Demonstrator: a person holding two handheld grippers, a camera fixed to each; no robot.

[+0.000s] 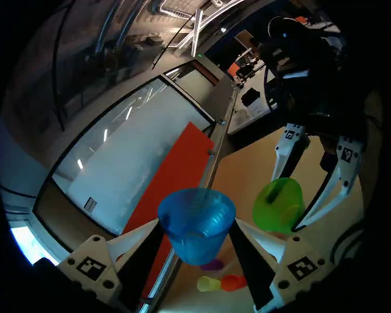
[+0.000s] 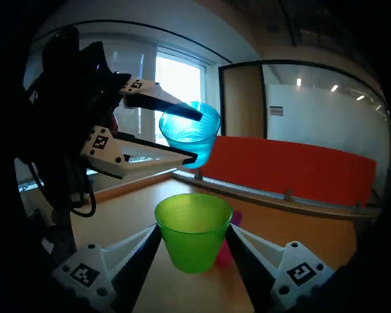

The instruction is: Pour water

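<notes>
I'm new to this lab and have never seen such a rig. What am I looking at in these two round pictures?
No robot here: a person holds two-finger tongs in each hand, each with a fisheye camera looking forward along it. The left gripper view rides the left tongs, shut on a blue cup; the right gripper view rides the right tongs, shut on a green cup. Each view also catches the other tongs farther off. The blue cup is held higher than the green one. On the wooden table lie a purple cup, a yellow cup and an orange cup.
</notes>
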